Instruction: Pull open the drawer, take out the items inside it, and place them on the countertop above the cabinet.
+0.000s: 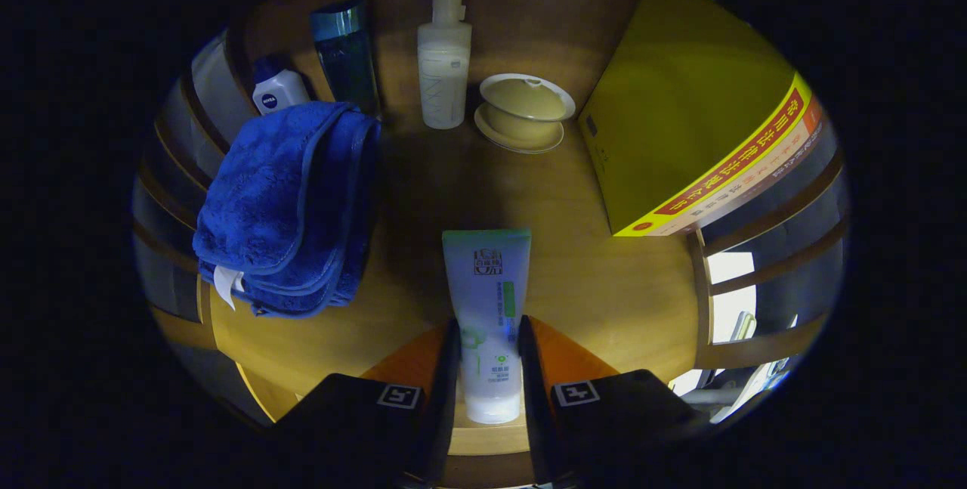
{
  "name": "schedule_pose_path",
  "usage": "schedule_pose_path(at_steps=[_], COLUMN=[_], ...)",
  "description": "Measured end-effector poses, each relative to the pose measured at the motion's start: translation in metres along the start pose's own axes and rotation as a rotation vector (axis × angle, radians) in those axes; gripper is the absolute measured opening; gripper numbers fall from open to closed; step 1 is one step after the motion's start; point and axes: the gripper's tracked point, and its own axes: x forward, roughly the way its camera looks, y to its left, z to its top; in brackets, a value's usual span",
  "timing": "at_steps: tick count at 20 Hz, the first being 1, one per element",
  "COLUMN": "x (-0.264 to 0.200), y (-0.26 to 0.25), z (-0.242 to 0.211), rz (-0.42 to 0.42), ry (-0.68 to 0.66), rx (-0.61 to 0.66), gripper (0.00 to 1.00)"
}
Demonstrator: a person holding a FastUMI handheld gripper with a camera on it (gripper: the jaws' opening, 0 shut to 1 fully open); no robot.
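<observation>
A white and green tube (pixel 487 300) lies between my two fingers, cap end toward me and flat end pointing away. My gripper (pixel 489 338) is shut on the white and green tube, both fingers pressing its sides. The tube hangs over a wooden countertop (pixel 604 285). A folded blue towel (pixel 291 209) lies on the countertop to the left of the fingers.
Beyond the fingers, along the back, stand a small white bottle with a blue cap (pixel 278 88), a dark teal bottle (pixel 346 54), a white pump bottle (pixel 444 58) and a lidded cream bowl on a saucer (pixel 525 111). A large yellow box (pixel 680 111) sits at the right.
</observation>
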Motion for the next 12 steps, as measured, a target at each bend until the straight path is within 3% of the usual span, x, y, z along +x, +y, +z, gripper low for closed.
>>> schedule_pose_path(at_steps=[9,12], x=[-0.026,-0.043], y=[0.002,0.003], z=[0.016,0.021], rz=[-0.009,-0.011], ry=[-0.095,-0.154], rx=[0.013,0.050], gripper=[0.67,0.90])
